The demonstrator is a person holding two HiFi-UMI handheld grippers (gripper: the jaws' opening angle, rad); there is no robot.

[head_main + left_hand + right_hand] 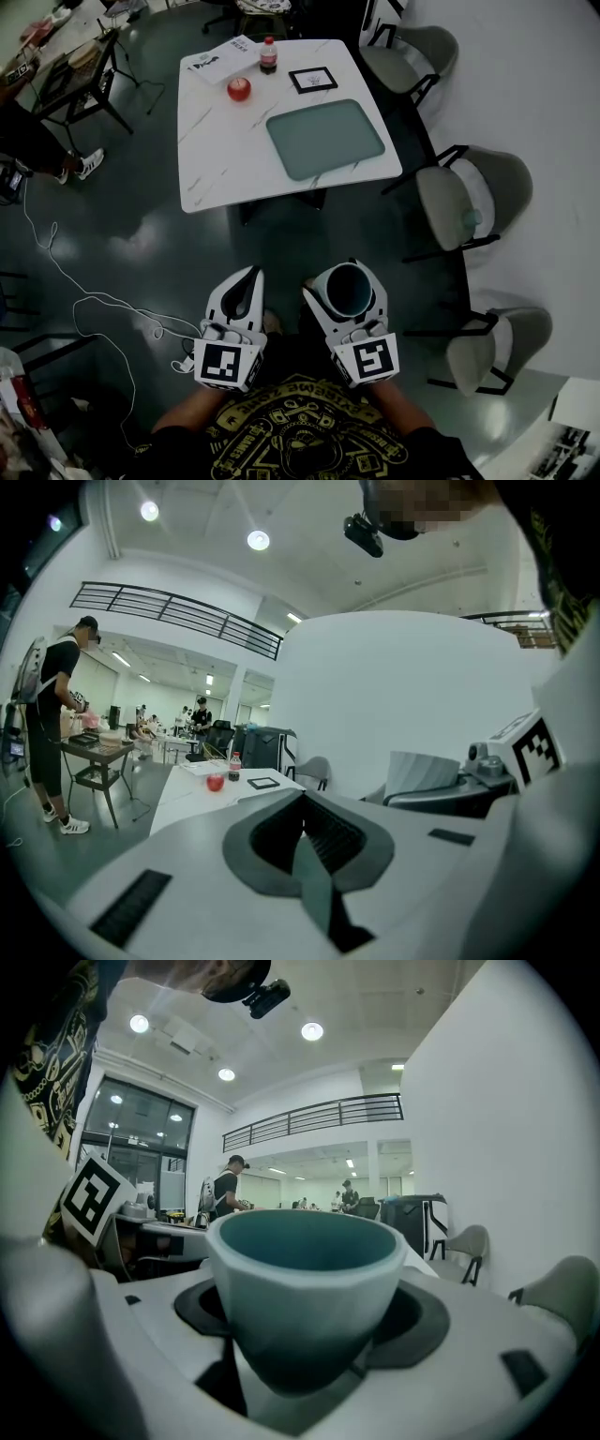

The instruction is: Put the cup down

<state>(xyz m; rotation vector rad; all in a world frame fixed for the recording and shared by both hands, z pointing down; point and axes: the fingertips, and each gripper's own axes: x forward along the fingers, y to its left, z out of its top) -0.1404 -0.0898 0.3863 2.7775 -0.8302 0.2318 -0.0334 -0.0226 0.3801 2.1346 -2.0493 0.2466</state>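
I am holding the cup (345, 291) over the dark floor (141, 244) — short of the white table (220, 159).
My left gripper (247, 281) is riding empty, fingers pressed together; my right gripper (347, 277) is clamping the cup upright — well apart from the red apple (239, 89), bottle (268, 54) and green tray (325, 138) sitting on the table.

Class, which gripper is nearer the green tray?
Right. The right gripper, holding the cup, faces the tray; the left gripper is offset leftward. Both are short of the table.
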